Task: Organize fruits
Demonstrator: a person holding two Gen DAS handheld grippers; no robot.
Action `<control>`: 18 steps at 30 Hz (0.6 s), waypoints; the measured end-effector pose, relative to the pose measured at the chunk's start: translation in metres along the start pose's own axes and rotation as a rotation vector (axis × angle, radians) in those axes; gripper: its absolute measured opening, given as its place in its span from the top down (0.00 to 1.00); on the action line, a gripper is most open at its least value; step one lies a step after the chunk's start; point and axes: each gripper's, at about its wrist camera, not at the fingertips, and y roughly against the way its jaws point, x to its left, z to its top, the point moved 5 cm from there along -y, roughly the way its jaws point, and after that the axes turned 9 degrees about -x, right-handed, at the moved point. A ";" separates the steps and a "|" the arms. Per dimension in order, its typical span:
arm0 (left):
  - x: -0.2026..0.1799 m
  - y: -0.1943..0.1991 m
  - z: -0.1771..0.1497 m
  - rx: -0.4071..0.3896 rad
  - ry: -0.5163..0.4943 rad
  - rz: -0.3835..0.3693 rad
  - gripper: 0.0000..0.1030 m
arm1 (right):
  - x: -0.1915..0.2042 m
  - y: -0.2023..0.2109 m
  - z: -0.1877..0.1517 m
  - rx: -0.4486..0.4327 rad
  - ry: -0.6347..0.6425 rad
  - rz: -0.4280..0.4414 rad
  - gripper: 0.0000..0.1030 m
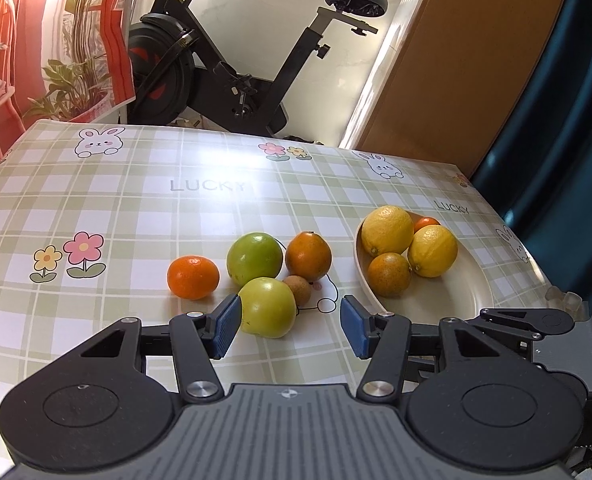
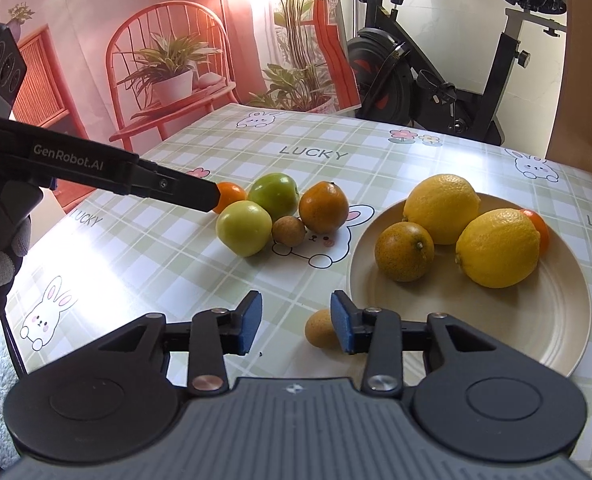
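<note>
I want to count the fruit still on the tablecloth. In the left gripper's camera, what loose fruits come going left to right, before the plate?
Small orange mandarin → dark green apple → small brown fruit → speckled orange.

Bare tablecloth (image 1: 116,208) lies open left of the fruit cluster (image 1: 256,258), while the plate (image 2: 496,320) blocks the right side.

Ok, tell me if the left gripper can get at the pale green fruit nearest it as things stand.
Probably yes. The left gripper stands open with the pale green fruit already partly between its pads. The small brown fruit touches its far side and may get nudged.
</note>
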 end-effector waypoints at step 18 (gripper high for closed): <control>-0.006 -0.005 -0.008 0.009 -0.020 -0.014 0.49 | -0.001 -0.027 -0.008 0.092 0.024 -0.013 0.73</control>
